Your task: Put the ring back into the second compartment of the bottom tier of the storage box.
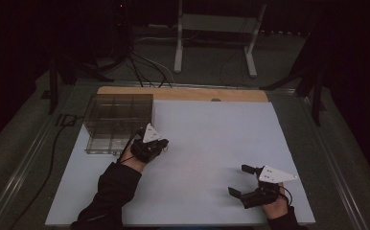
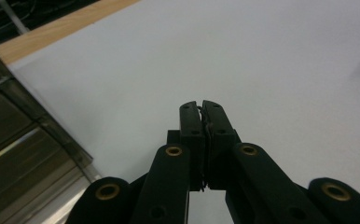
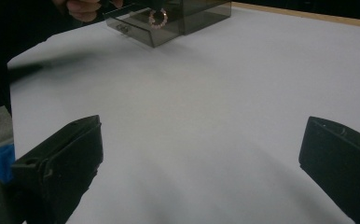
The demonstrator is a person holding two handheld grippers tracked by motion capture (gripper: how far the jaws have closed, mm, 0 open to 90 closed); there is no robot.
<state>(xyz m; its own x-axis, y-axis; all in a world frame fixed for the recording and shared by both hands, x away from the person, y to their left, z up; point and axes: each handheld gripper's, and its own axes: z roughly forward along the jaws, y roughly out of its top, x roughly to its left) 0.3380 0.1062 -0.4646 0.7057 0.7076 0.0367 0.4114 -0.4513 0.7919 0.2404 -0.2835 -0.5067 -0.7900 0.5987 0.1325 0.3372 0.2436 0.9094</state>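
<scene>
1. Nearest the person, at about 5 o'clock on the white table surface (image 1: 207, 158), the right gripper (image 1: 241, 180) rests low over the table, held by a hand at the bottom edge, its grey 3-cornered plate on top.
2. Its 2 black jaws stand spread wide apart with nothing between them; in the right gripper view only bare white surface lies in the gap.
3. Farther in, at about 9 o'clock of the surface, the left gripper (image 1: 164, 143) is held by a hand in a dark sleeve (image 1: 111, 191) that comes in from the bottom at about 7 o'clock.
4. In the left gripper view (image 2: 201, 105) its 2 jaws are pressed together; a thin dark line shows at the seam, and I cannot tell whether anything is pinched there.
5. Just beside the left gripper, at about 10 o'clock on the table, stands the smoky transparent compartment box (image 1: 118, 122), its inner dividers visible through the lid.
6. In the right gripper view the box (image 3: 194, 16) sits at 12 o'clock, far off.
7. Beyond the white surface, at 12 o'clock, a strip of the wooden tabletop (image 1: 183, 94) shows along the far edge.
</scene>
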